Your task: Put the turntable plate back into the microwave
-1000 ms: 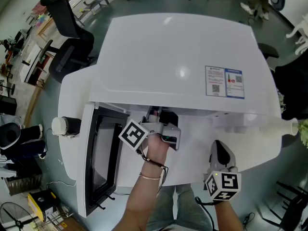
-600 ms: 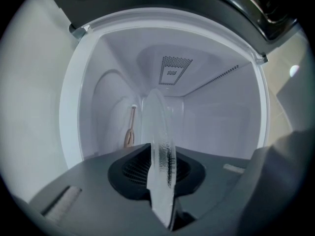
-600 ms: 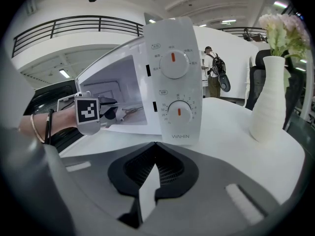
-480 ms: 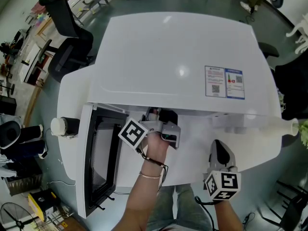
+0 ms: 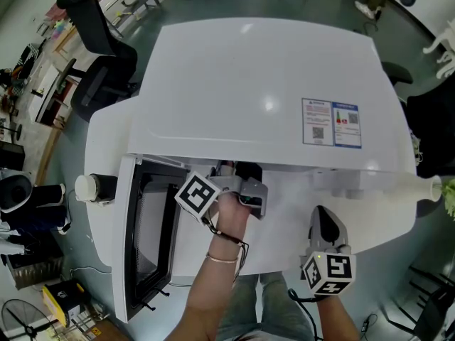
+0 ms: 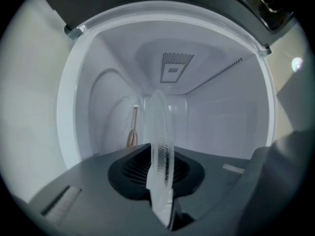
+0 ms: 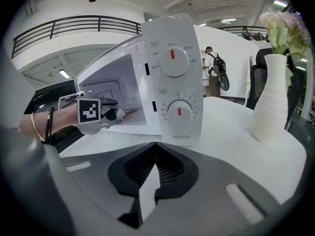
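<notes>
The white microwave (image 5: 263, 84) stands on a round white table with its door (image 5: 146, 233) swung open to the left. My left gripper (image 5: 234, 170) reaches level into the opening and is shut on the clear glass turntable plate (image 6: 160, 141). In the left gripper view the plate shows edge-on between the jaws and runs forward into the white cavity (image 6: 211, 112). The right gripper view shows the left gripper (image 7: 106, 113) at the cavity mouth. My right gripper (image 5: 323, 226) hovers over the table in front of the control panel (image 7: 172, 77), shut with nothing in it (image 7: 150, 191).
A white vase (image 7: 272, 97) with flowers stands on the table right of the microwave, lying at the right edge in the head view (image 5: 419, 187). A white and black cylinder (image 5: 96, 187) sits by the door hinge. Office chairs stand beyond the table (image 5: 106, 212).
</notes>
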